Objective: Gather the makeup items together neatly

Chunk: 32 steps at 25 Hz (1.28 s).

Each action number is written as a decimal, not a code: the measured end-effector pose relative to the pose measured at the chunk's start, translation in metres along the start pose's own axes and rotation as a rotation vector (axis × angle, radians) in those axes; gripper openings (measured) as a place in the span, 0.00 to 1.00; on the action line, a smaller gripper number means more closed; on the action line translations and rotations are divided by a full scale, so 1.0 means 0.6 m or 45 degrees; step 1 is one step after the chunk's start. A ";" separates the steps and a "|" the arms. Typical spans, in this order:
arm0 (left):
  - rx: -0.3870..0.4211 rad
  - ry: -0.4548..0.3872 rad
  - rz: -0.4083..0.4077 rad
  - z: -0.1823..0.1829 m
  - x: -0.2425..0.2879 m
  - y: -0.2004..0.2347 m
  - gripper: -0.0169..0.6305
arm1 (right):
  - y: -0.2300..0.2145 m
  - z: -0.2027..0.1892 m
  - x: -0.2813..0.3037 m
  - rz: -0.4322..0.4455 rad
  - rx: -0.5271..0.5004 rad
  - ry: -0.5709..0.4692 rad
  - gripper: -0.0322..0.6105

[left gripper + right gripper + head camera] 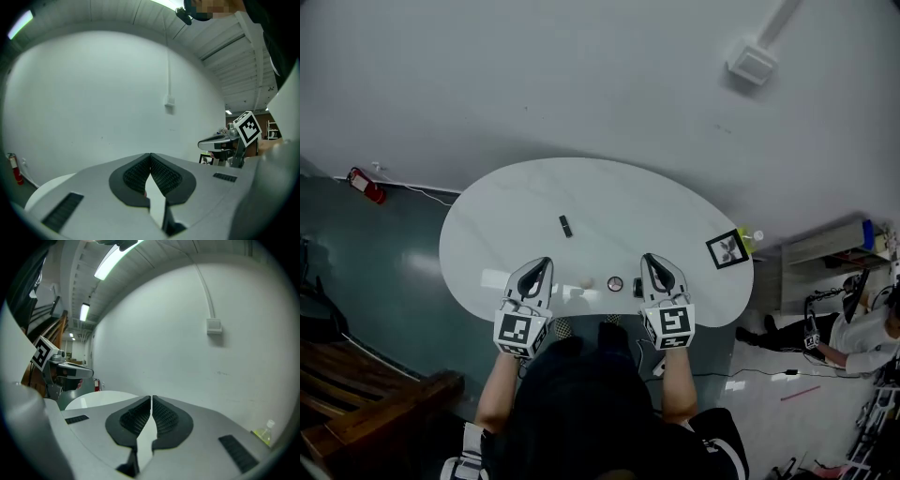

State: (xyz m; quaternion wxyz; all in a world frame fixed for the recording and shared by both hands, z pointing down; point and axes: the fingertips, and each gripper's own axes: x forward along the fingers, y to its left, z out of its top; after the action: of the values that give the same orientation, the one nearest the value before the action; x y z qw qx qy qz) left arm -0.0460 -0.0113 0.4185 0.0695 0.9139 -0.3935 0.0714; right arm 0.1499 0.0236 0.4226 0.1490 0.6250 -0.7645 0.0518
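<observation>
Head view: left gripper (545, 263) and right gripper (648, 259) hover, fingers together and empty, at the counter's (506, 225) lower edge. Black tube (565, 226) lies mid-frame, round compact (615, 283) between them. Gathering looks unstarted; next, part fingers over one.

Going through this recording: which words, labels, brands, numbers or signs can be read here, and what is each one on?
No readable words or numbers in any view.
Cubes on the left gripper and right gripper: square black-and-white marker patterns, no letters.
Card on the table: the same kind of pattern, no text.
Small dark item: too small to read any print.
</observation>
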 end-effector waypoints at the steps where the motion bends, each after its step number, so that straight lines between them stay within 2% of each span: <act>1: -0.006 0.000 0.025 -0.001 0.005 0.006 0.05 | -0.001 0.006 0.016 0.032 -0.016 -0.005 0.11; 4: -0.023 0.012 0.119 -0.006 0.021 0.032 0.05 | -0.001 0.020 0.069 0.148 -0.058 -0.014 0.11; 8: -0.096 0.042 0.265 -0.022 0.042 0.064 0.05 | 0.008 0.030 0.138 0.351 -0.128 0.013 0.11; 14: -0.172 0.082 0.442 -0.050 0.059 0.106 0.05 | 0.025 0.023 0.229 0.565 -0.181 0.070 0.11; 24: -0.287 0.166 0.651 -0.126 0.079 0.152 0.05 | 0.074 -0.049 0.354 0.875 -0.266 0.177 0.11; 32: -0.404 0.221 0.790 -0.187 0.066 0.165 0.05 | 0.135 -0.113 0.395 1.176 -0.379 0.245 0.11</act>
State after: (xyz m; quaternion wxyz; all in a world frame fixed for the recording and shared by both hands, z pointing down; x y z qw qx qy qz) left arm -0.0995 -0.0862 0.5429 0.2188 0.7192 -0.6512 0.1043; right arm 0.0407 -0.1639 0.5651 0.2680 0.1852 -0.9435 0.0602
